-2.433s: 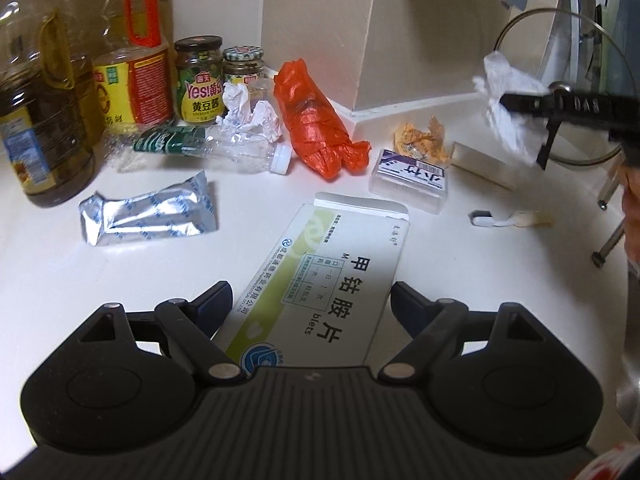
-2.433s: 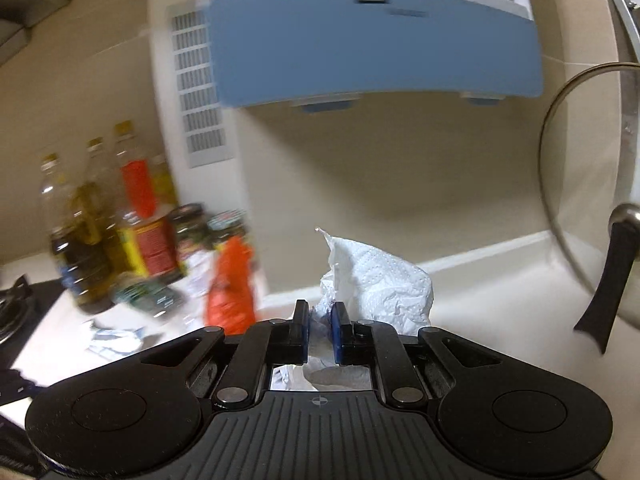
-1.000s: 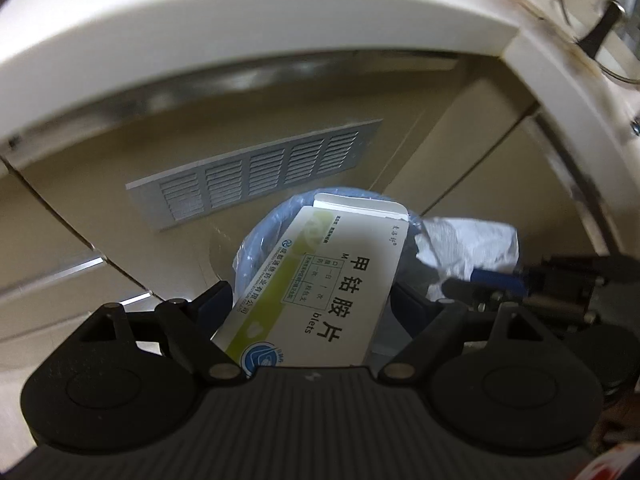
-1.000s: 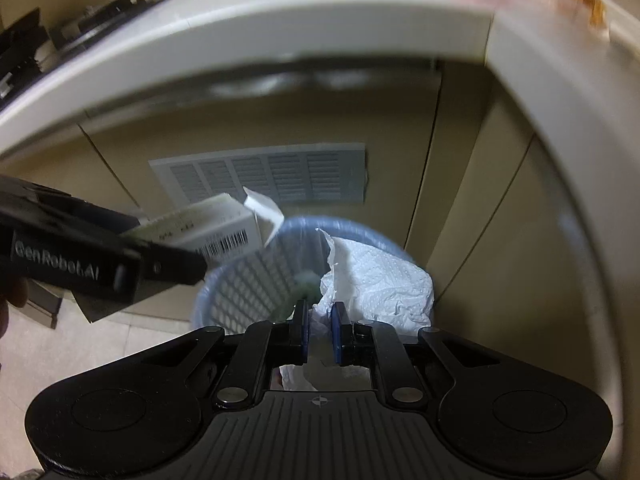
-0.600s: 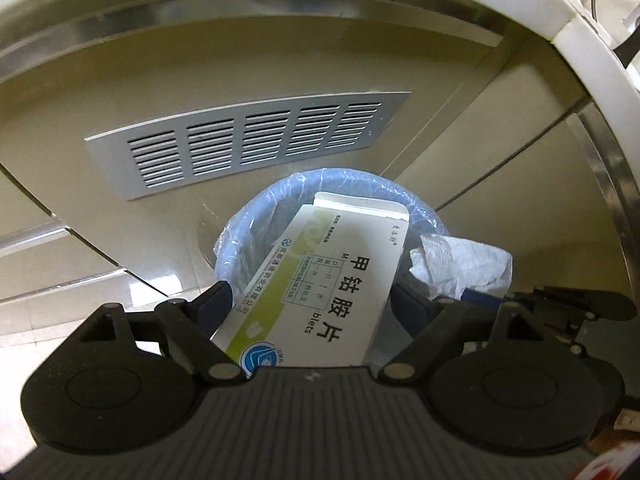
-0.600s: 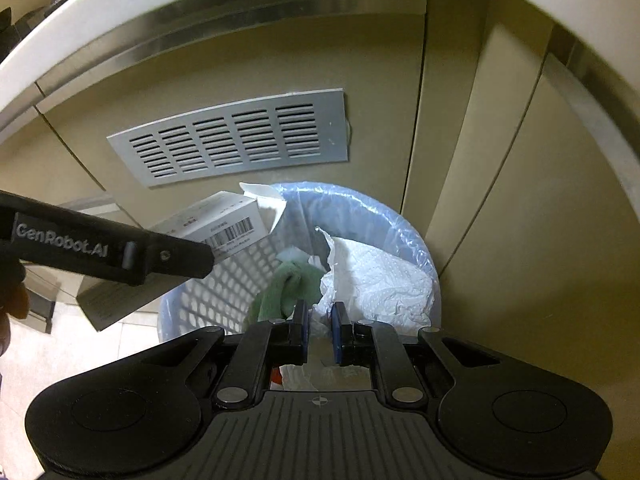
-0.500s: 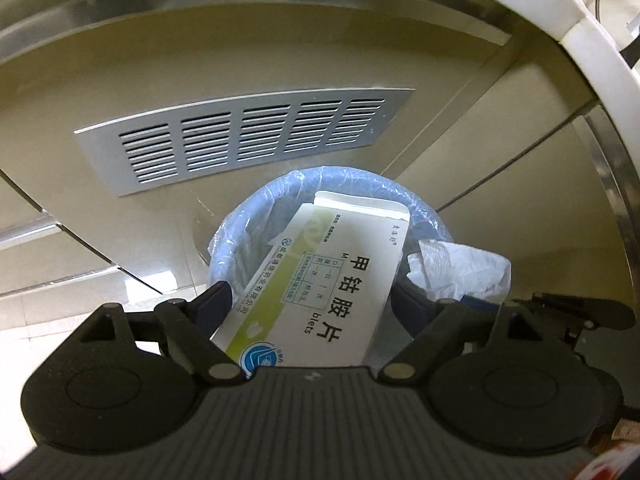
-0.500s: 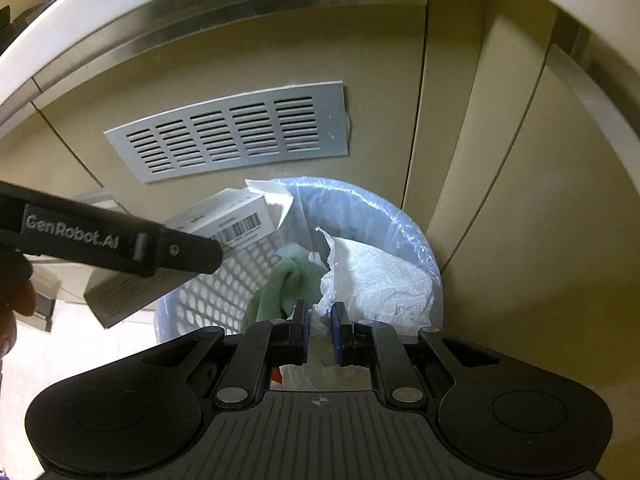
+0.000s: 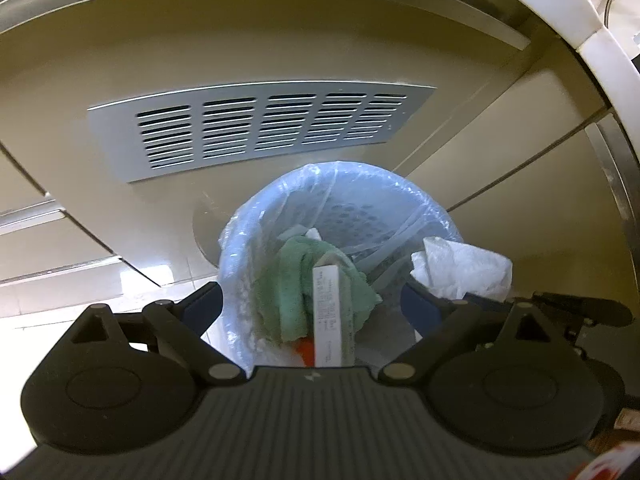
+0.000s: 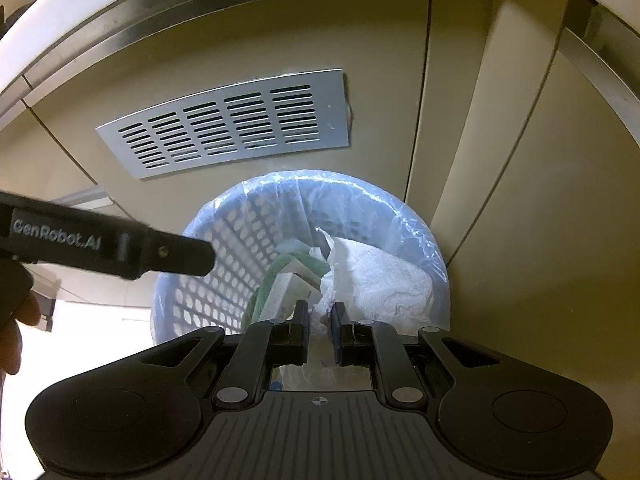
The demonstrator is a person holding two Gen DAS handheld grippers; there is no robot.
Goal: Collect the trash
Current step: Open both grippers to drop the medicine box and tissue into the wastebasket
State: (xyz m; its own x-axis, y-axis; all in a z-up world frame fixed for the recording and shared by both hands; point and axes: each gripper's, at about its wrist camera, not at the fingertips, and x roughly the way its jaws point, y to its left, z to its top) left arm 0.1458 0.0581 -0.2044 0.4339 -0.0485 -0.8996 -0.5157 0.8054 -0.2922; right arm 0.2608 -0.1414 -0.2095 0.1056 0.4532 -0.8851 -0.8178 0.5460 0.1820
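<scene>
A white bin (image 9: 360,172) with a pale blue liner stands on the floor below both grippers. My left gripper (image 9: 312,304) hangs over it, jaws opening and touching nothing. The white medicine box (image 9: 330,312) shows edge-on between them, lower down, inside the bin against a green cloth (image 9: 288,280). My right gripper (image 10: 320,320) is shut on a crumpled white tissue (image 10: 376,280) over the bin (image 10: 360,184). From the right wrist view the box (image 10: 288,288) lies beside the cloth (image 10: 264,292). The tissue (image 9: 464,268) also shows at the bin's right rim.
Behind the bin is a beige cabinet front with a silver vent grille (image 9: 256,128). The white counter edge (image 9: 580,12) curves overhead. Bright floor tiles (image 9: 80,280) lie to the left. A black finger of the left gripper (image 10: 160,252) and a person's hand (image 10: 16,320) cross the right wrist view.
The medicine box has slipped out of my left gripper and dropped into the bin, and those jaws stand wider. Both grippers have sunk closer to the bin. The right grip is unchanged.
</scene>
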